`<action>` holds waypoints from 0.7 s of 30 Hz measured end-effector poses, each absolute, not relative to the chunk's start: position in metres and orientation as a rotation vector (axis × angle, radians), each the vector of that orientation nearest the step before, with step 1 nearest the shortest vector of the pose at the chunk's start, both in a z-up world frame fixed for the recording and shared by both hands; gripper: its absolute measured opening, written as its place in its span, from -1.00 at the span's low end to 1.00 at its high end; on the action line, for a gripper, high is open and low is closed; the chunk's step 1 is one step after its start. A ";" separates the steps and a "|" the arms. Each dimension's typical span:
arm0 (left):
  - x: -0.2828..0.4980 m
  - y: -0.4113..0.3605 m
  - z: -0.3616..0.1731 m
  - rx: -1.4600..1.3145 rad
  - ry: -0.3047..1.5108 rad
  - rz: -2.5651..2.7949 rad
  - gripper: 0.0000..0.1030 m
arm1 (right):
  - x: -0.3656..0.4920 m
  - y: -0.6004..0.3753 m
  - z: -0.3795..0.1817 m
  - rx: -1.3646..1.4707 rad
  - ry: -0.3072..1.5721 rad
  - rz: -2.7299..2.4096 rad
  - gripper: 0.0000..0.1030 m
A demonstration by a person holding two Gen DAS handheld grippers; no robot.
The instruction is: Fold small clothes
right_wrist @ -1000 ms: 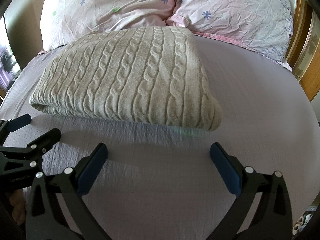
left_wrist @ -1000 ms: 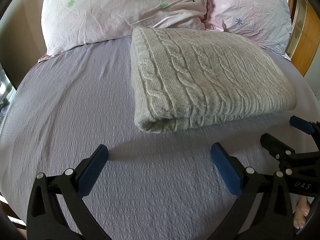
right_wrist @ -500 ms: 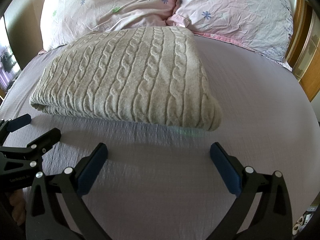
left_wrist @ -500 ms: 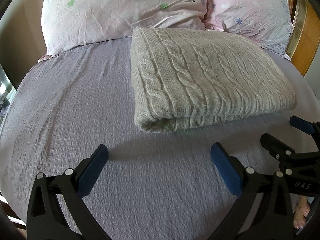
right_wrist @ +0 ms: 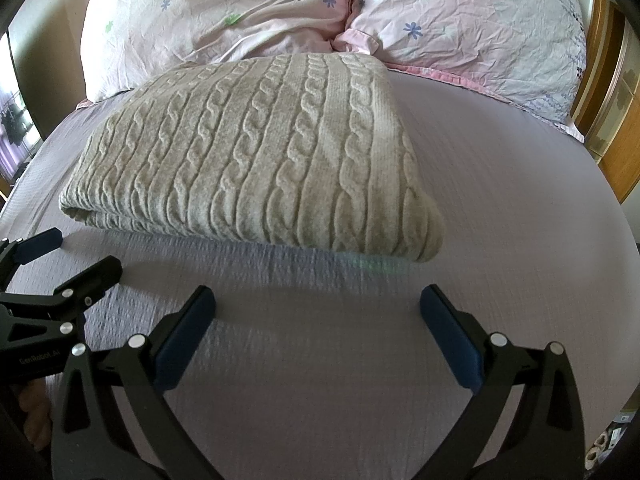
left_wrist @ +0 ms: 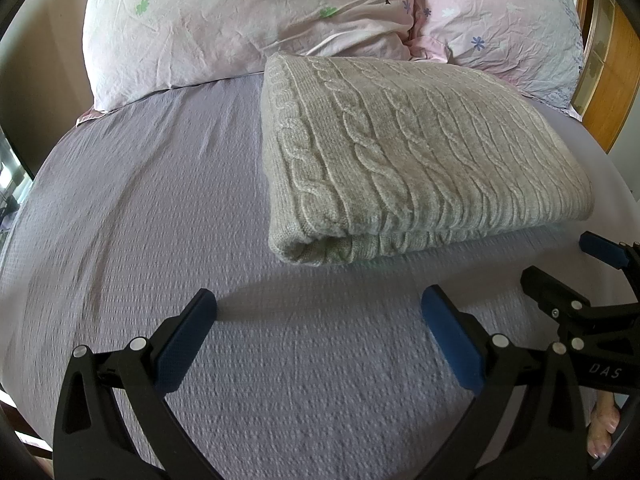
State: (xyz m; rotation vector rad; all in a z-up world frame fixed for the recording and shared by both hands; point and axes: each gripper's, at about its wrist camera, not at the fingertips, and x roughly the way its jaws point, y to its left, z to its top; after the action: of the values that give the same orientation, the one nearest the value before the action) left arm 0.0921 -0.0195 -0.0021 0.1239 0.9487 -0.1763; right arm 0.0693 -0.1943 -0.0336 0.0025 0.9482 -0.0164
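A grey cable-knit sweater lies folded into a thick rectangle on the lilac bed sheet; it also shows in the right wrist view. My left gripper is open and empty, hovering over the sheet a little in front of the sweater's folded near edge. My right gripper is open and empty, in front of the sweater's near right corner. Each gripper shows at the edge of the other's view: the right one and the left one.
Two pink floral pillows lie behind the sweater at the head of the bed. A wooden headboard or cabinet stands at the right. The sheet stretches bare to the right of the sweater.
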 end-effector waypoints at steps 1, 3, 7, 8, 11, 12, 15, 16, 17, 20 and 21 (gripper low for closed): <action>0.092 -0.019 -0.002 0.124 0.949 -0.177 0.97 | 0.069 -0.194 -0.034 0.002 0.948 -0.016 0.96; 0.092 -0.020 -0.002 0.123 0.949 -0.176 0.97 | 0.069 -0.194 -0.034 0.002 0.948 -0.016 0.96; 0.093 -0.019 -0.002 0.120 0.951 -0.171 0.97 | 0.069 -0.194 -0.034 0.003 0.948 -0.017 0.96; 0.093 -0.019 -0.002 0.120 0.952 -0.169 0.97 | 0.069 -0.194 -0.034 0.003 0.948 -0.017 0.96; 0.093 -0.019 -0.002 0.120 0.952 -0.168 0.97 | 0.069 -0.194 -0.034 0.003 0.948 -0.017 0.96; 0.093 -0.019 -0.002 0.120 0.952 -0.169 0.97 | 0.069 -0.194 -0.034 0.003 0.948 -0.017 0.96; 0.093 -0.019 -0.002 0.120 0.953 -0.169 0.97 | 0.069 -0.194 -0.034 0.003 0.948 -0.017 0.96; 0.093 -0.019 -0.002 0.120 0.952 -0.169 0.97 | 0.069 -0.194 -0.034 0.003 0.948 -0.017 0.96; 0.093 -0.019 -0.002 0.120 0.953 -0.168 0.97 | 0.069 -0.194 -0.034 0.003 0.948 -0.017 0.96; 0.093 -0.019 -0.002 0.120 0.953 -0.168 0.97 | 0.069 -0.194 -0.034 0.003 0.948 -0.017 0.96; 0.093 -0.019 -0.002 0.120 0.954 -0.168 0.97 | 0.069 -0.194 -0.034 0.003 0.948 -0.017 0.96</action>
State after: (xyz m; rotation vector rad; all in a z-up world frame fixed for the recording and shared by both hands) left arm 0.0932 -0.0193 -0.0016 0.1201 0.9538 -0.1683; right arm 0.0691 -0.1943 -0.0339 0.0028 0.9478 -0.0170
